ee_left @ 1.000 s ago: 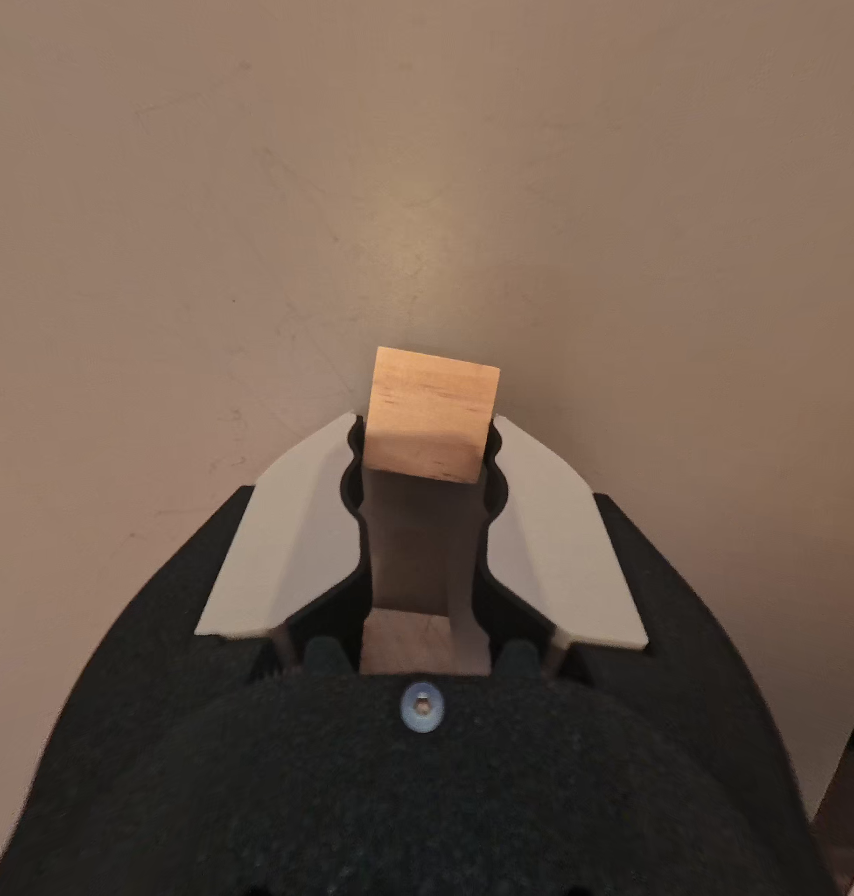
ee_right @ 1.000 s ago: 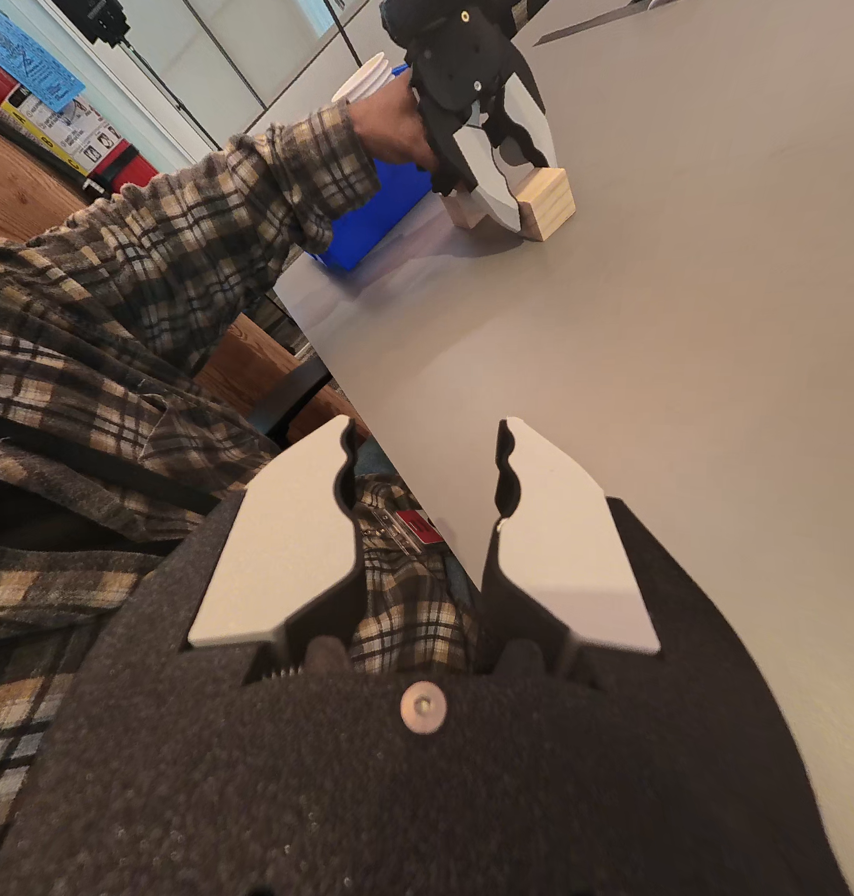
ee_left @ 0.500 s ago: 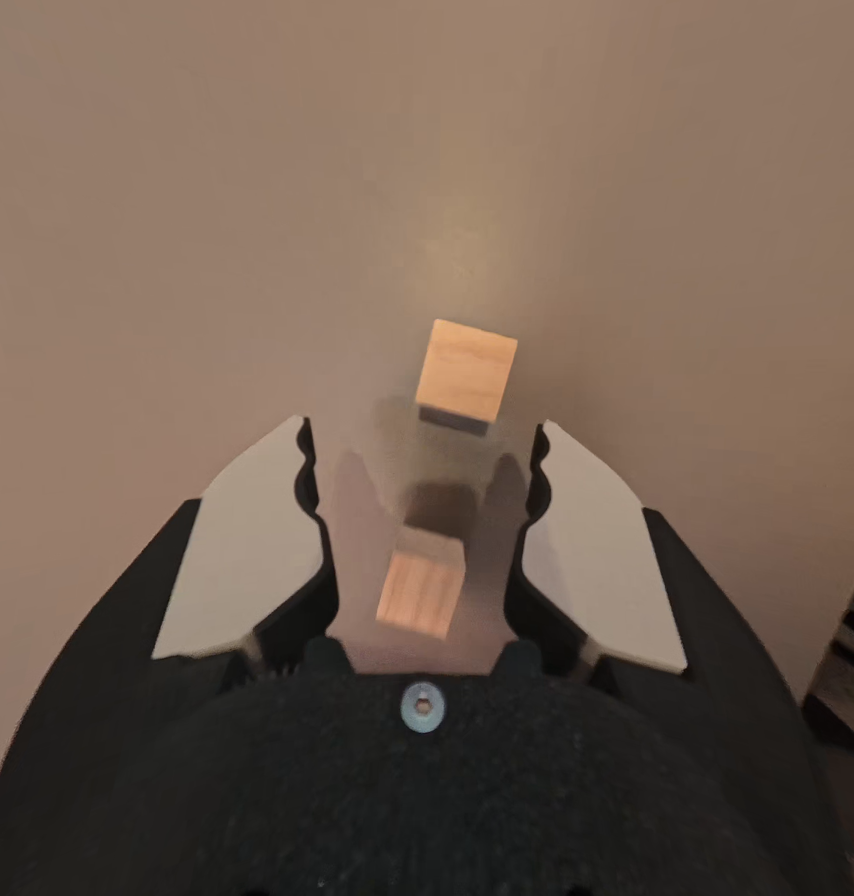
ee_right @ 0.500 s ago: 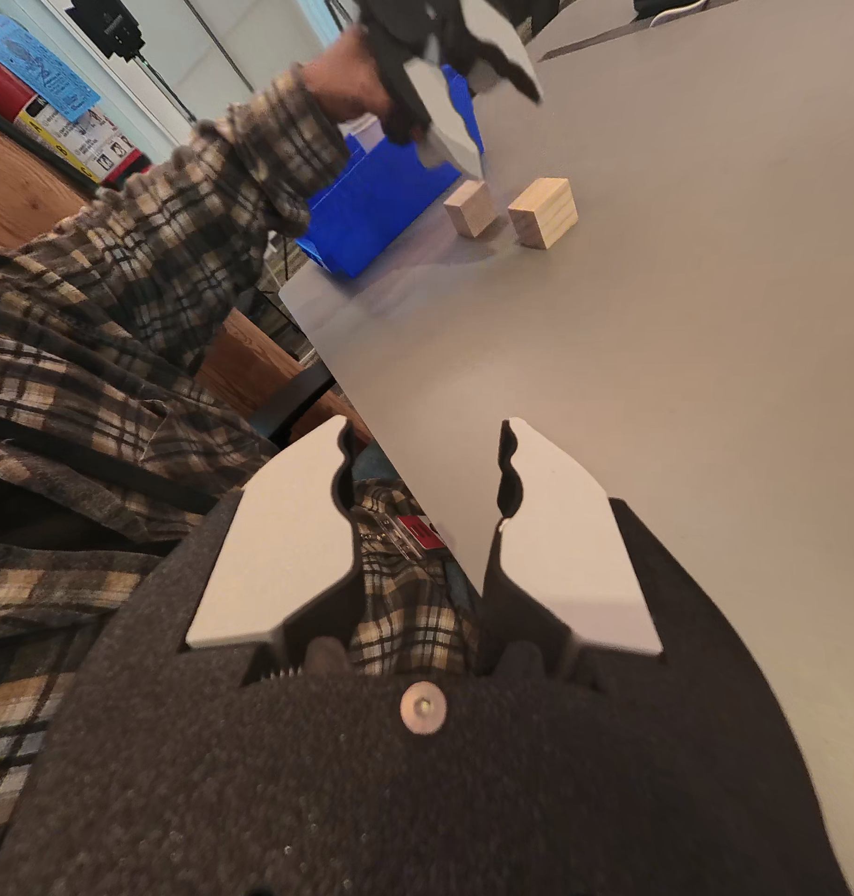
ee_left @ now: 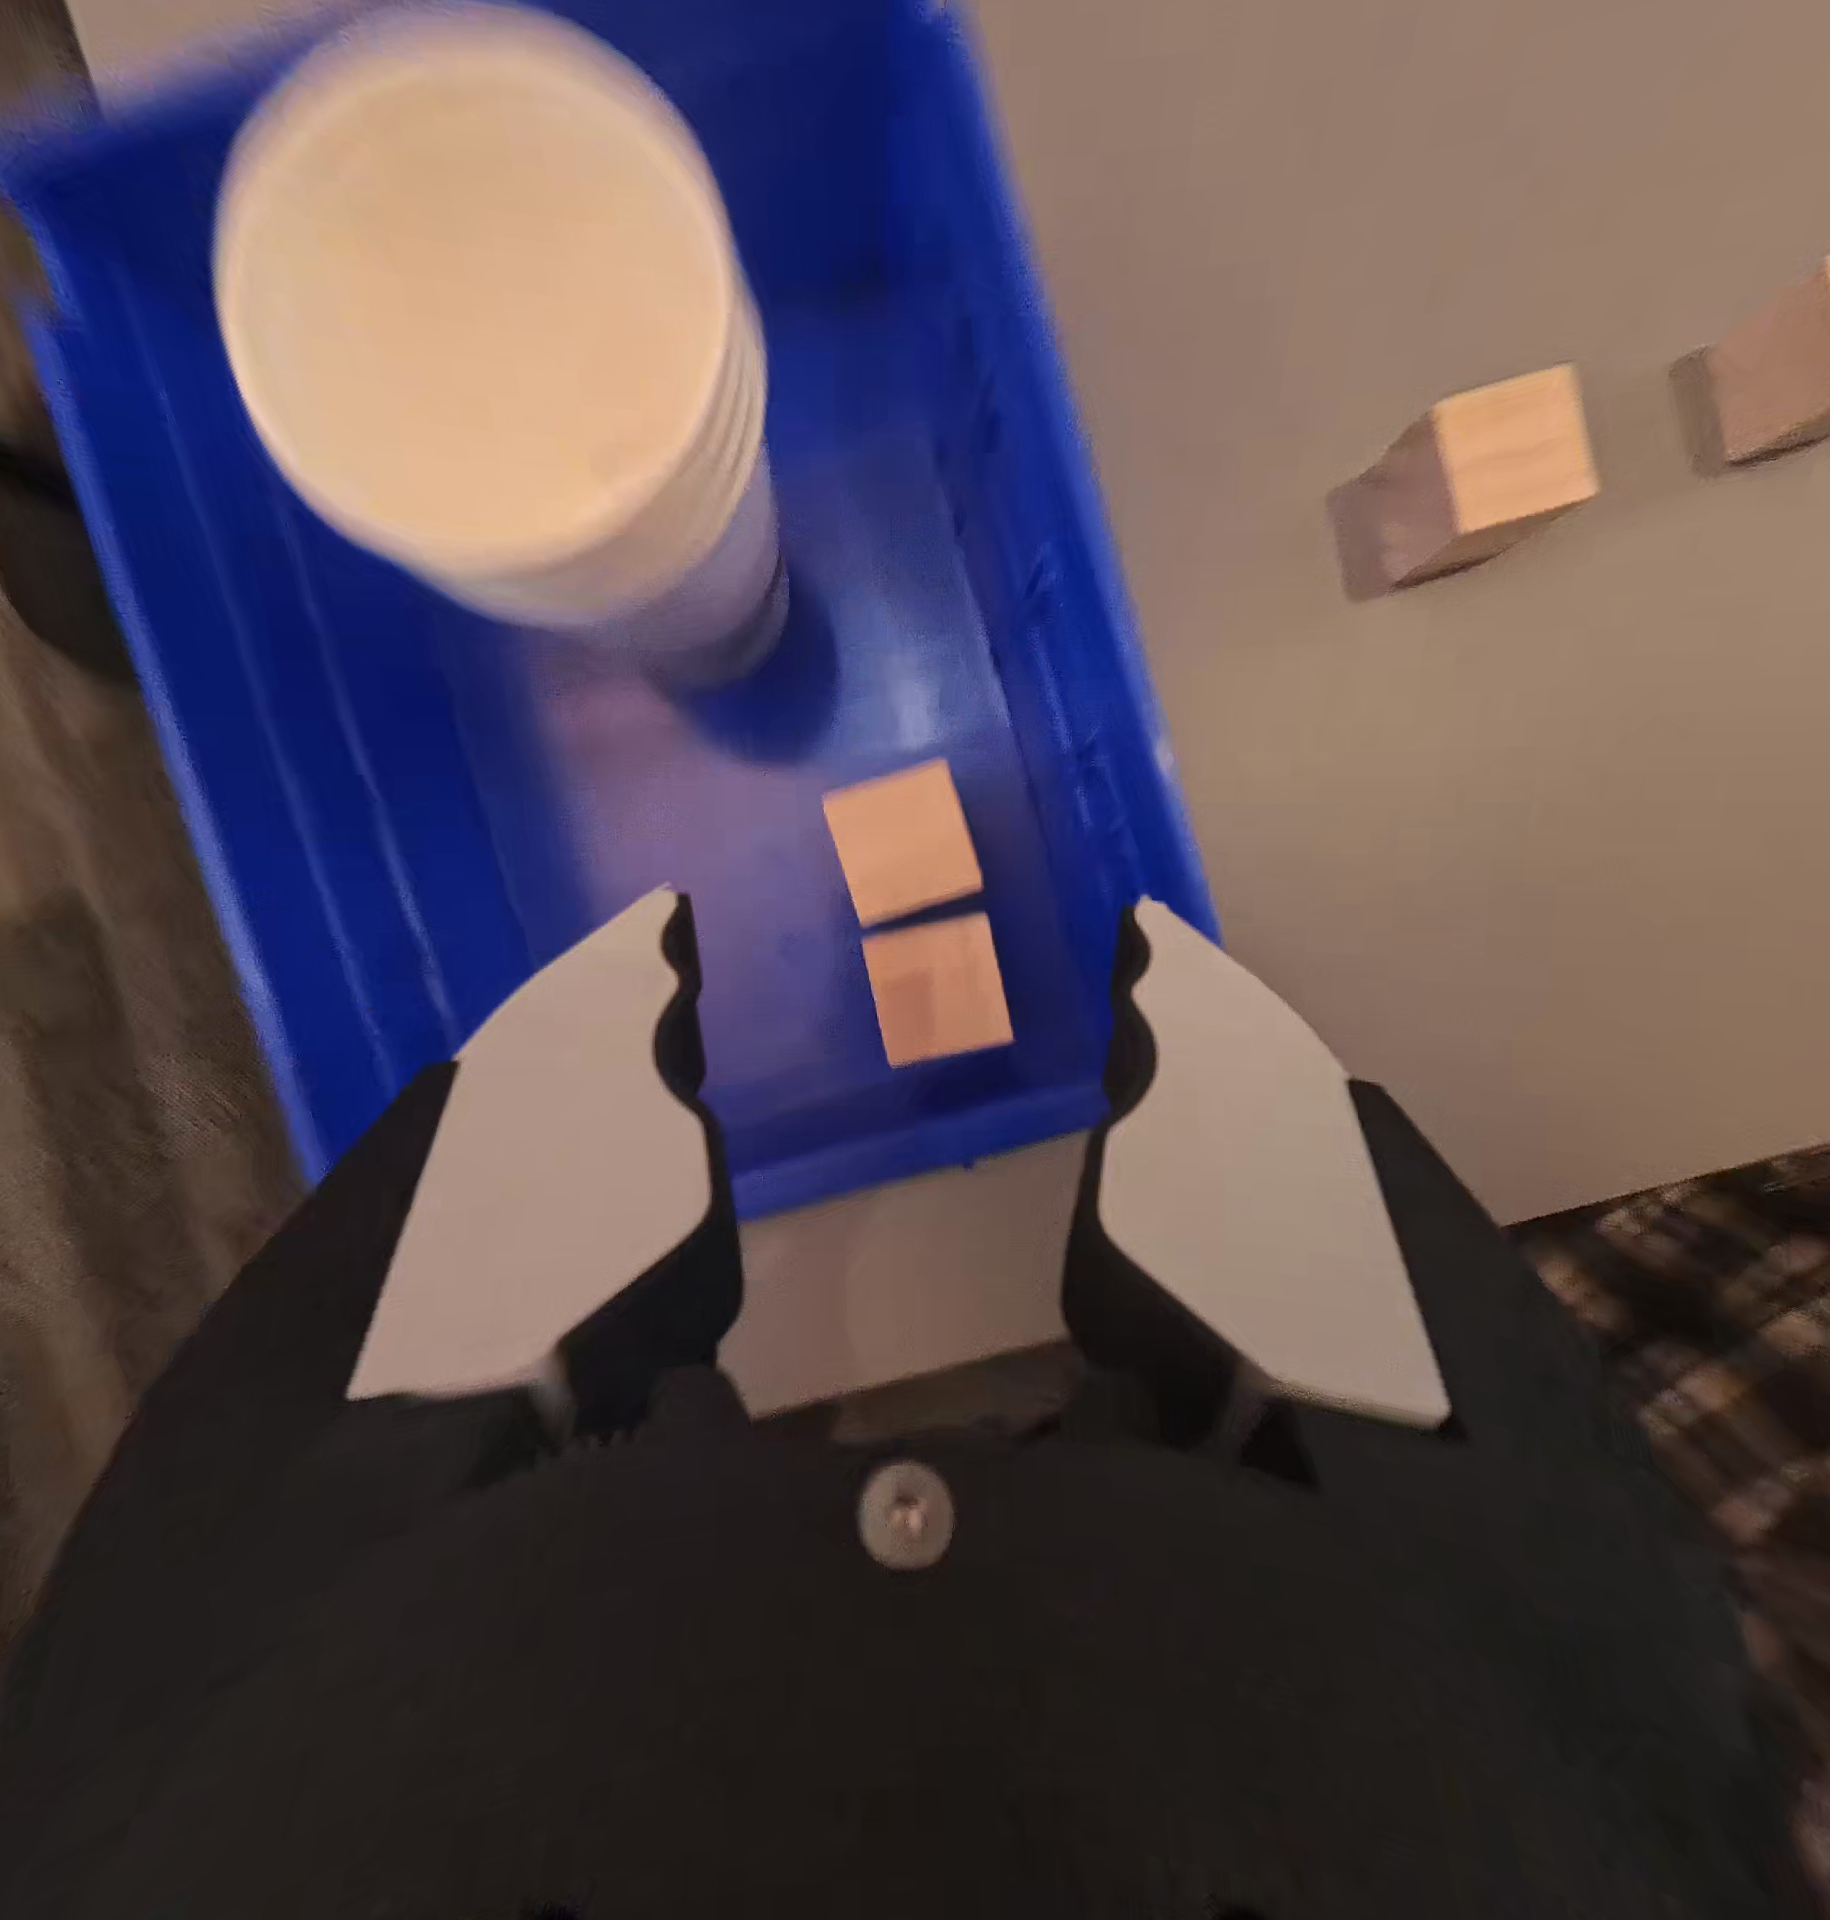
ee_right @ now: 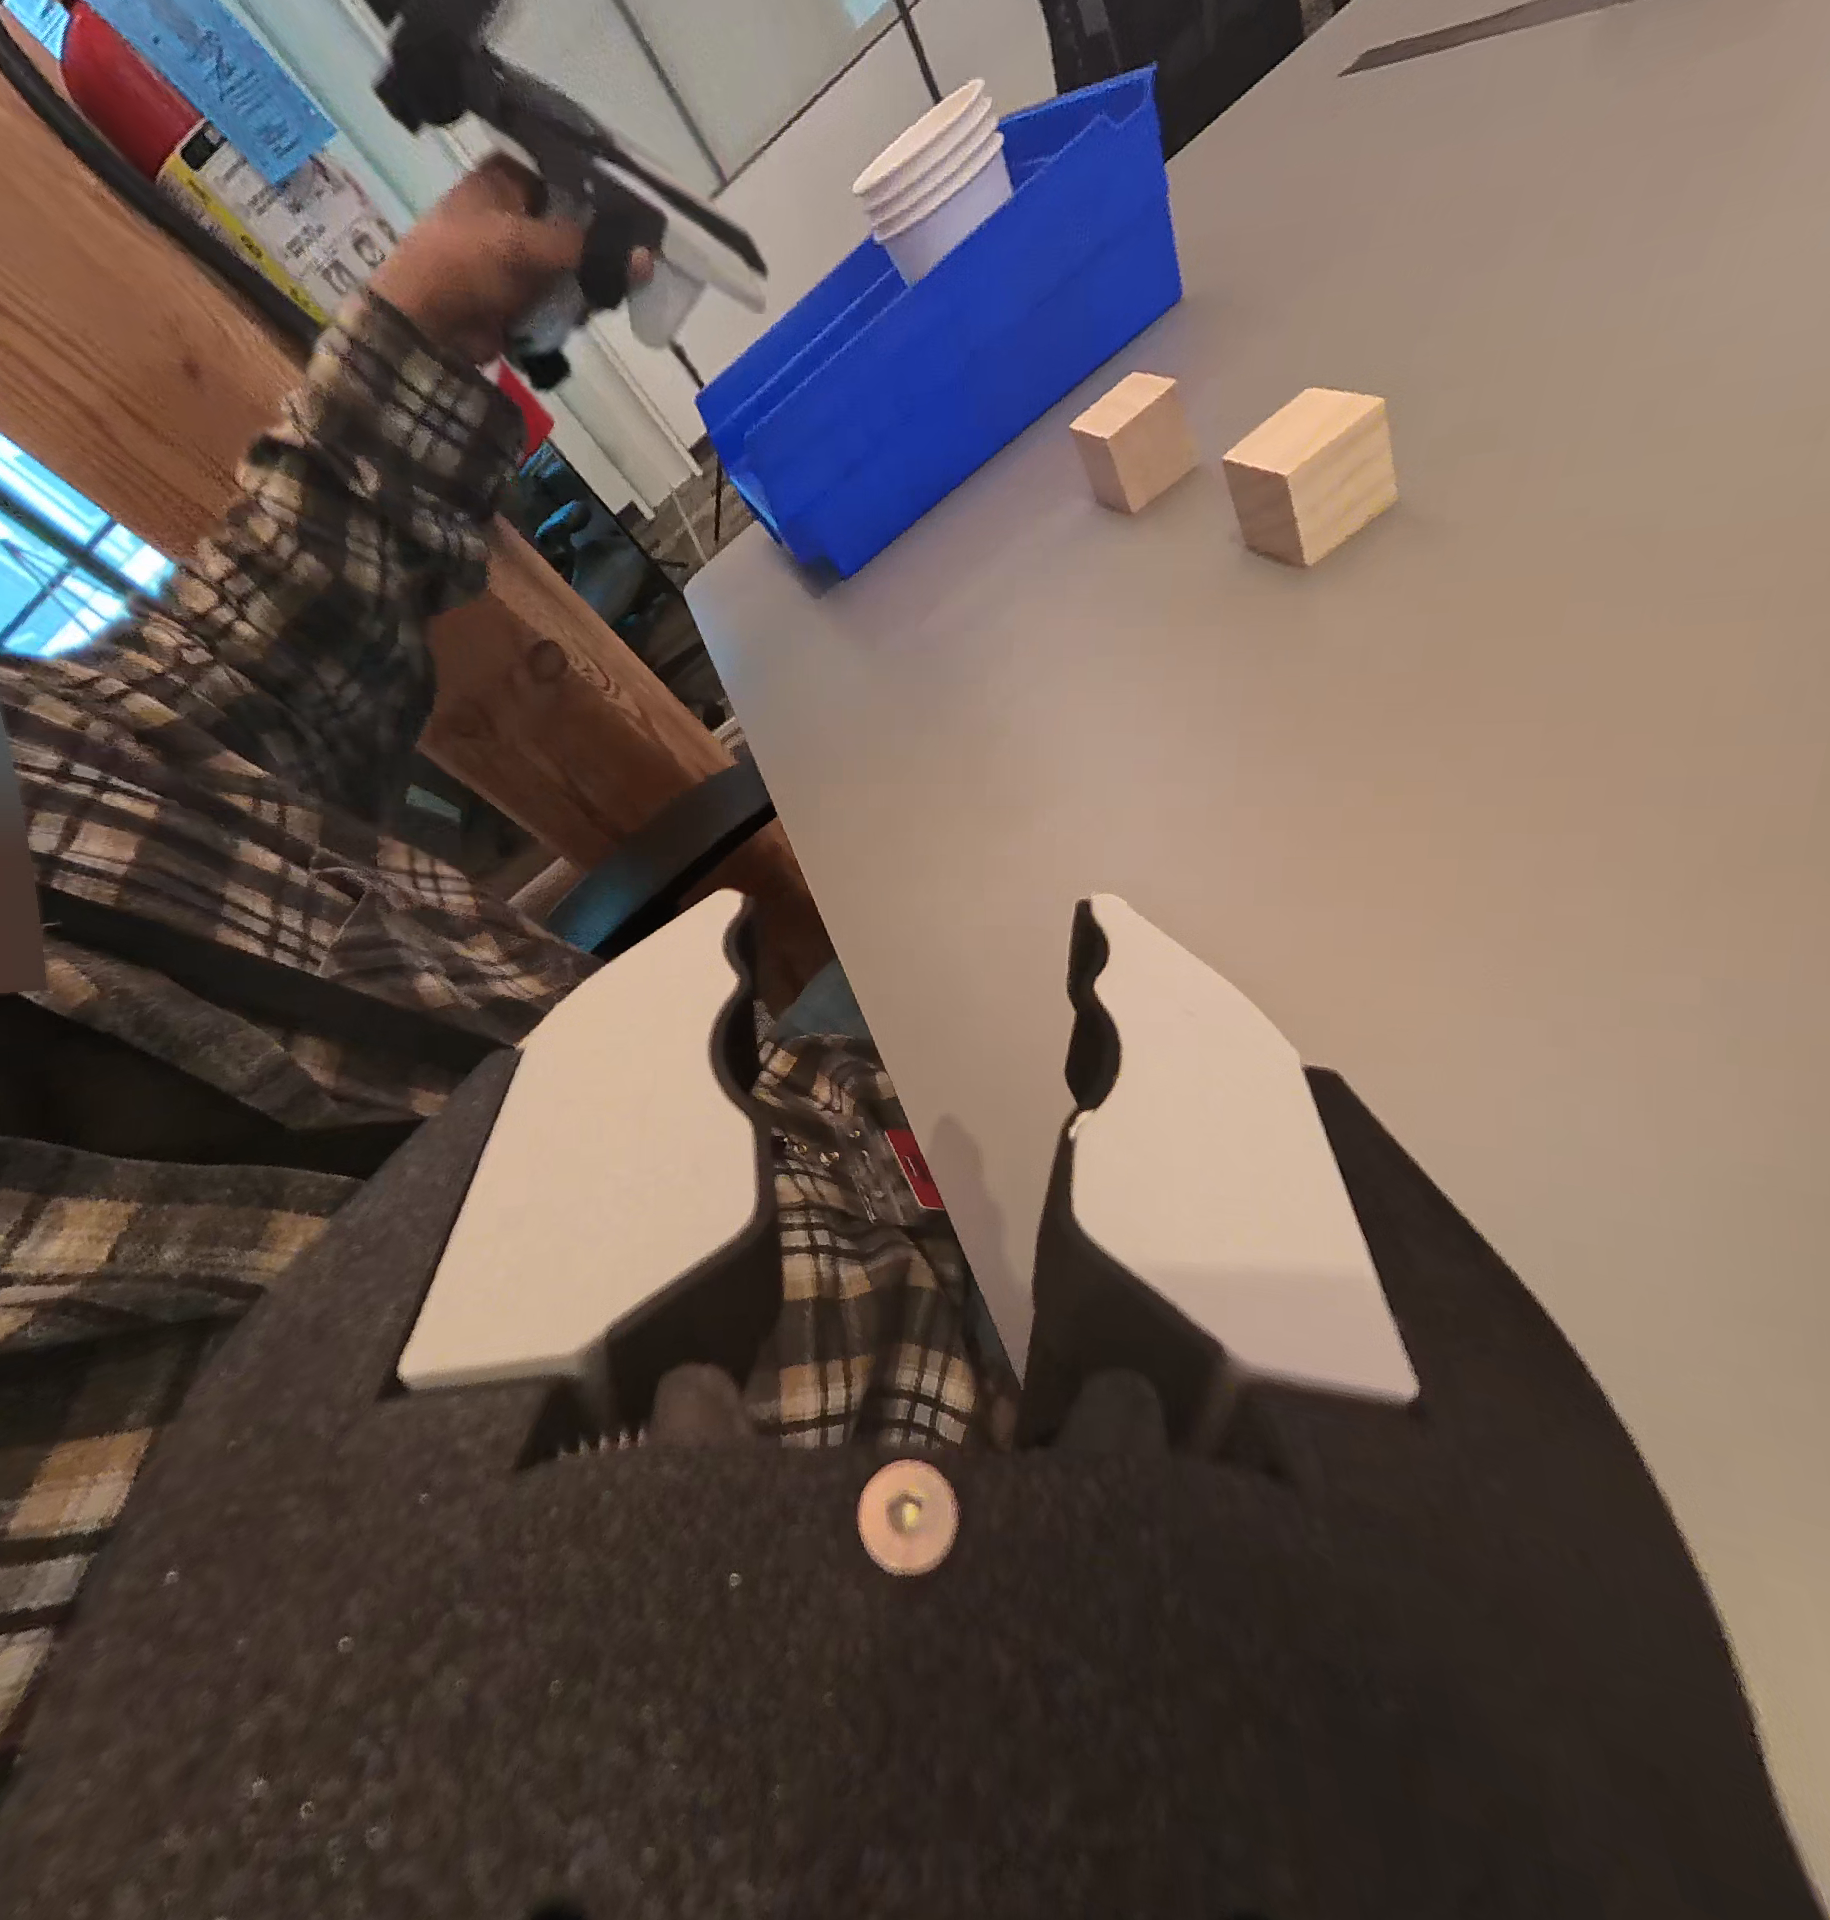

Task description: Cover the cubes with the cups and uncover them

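Note:
My left gripper (ee_left: 903,906) is open and empty, hovering above a blue bin (ee_left: 371,831). In the bin stand a stack of white paper cups (ee_left: 475,312) and two wooden cubes (ee_left: 900,840) (ee_left: 937,989), side by side below my jaws. Two more wooden cubes (ee_left: 1482,468) (ee_left: 1794,384) sit on the grey table to the right. The right wrist view shows these two cubes (ee_right: 1134,442) (ee_right: 1311,473) next to the bin (ee_right: 952,343) and the cup stack (ee_right: 937,177). My right gripper (ee_right: 913,904) is open and empty at the table's near edge.
The grey table (ee_right: 1410,831) stretches right of the bin. A person's plaid sleeve (ee_right: 371,468) and hand hold the left gripper (ee_right: 620,229) high beside the bin. A wooden beam (ee_right: 111,343) stands at the left.
My left gripper opened and let go of a wooden cube on the table beside another cube. It then rose and swung left over the blue bin. My right gripper stayed still.

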Motion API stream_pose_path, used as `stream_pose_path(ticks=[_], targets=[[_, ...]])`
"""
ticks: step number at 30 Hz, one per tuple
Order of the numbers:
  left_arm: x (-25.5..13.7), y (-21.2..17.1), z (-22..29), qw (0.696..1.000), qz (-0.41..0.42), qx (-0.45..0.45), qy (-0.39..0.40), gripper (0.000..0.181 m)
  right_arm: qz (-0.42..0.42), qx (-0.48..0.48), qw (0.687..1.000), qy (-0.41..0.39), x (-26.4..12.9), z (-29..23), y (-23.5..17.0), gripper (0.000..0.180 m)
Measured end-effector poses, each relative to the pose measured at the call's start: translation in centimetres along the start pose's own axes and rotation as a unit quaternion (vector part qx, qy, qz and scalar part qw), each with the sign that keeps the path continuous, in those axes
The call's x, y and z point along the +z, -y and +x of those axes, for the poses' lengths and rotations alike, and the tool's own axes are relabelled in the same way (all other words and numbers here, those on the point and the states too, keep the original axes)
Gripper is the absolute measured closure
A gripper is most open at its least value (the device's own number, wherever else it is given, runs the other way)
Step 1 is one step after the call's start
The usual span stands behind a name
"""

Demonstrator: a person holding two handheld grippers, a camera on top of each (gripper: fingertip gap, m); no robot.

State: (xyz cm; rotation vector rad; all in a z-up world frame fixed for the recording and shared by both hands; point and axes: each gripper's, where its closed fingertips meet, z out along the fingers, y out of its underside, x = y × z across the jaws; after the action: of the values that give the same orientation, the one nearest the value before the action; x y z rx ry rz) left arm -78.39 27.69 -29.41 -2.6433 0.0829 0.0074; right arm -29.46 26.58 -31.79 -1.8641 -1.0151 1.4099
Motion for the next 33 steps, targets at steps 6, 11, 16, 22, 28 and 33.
stream_pose_path(ticks=[6,11,16,22,28,33], targets=[[3.7,-5.7,-0.3,0.992,-0.039,-0.116,-0.022,0.105,-0.021,-0.01,1.0,0.011,0.8,-0.4,0.6,0.123],[5.2,-7.0,0.0,0.989,-0.075,-0.124,-0.007,0.104,-0.022,-0.019,1.0,0.009,0.5,-0.5,1.2,0.123],[6.6,-7.5,0.1,0.986,-0.122,-0.111,0.014,0.106,-0.018,-0.015,1.0,0.011,0.5,-0.7,0.8,0.123],[8.1,-7.7,0.8,0.982,-0.17,-0.083,-0.012,0.137,-0.002,-0.011,1.0,0.0,-0.7,-0.4,0.8,0.123],[4.8,-5.0,-1.7,0.987,-0.147,-0.055,-0.027,0.138,0.016,-0.01,1.0,-0.01,-2.0,-0.1,0.8,0.124],[-0.6,1.4,-1.6,0.996,-0.072,0.05,0.006,0.138,0.029,-0.001,1.0,-0.01,-2.4,0.2,0.3,0.124]])
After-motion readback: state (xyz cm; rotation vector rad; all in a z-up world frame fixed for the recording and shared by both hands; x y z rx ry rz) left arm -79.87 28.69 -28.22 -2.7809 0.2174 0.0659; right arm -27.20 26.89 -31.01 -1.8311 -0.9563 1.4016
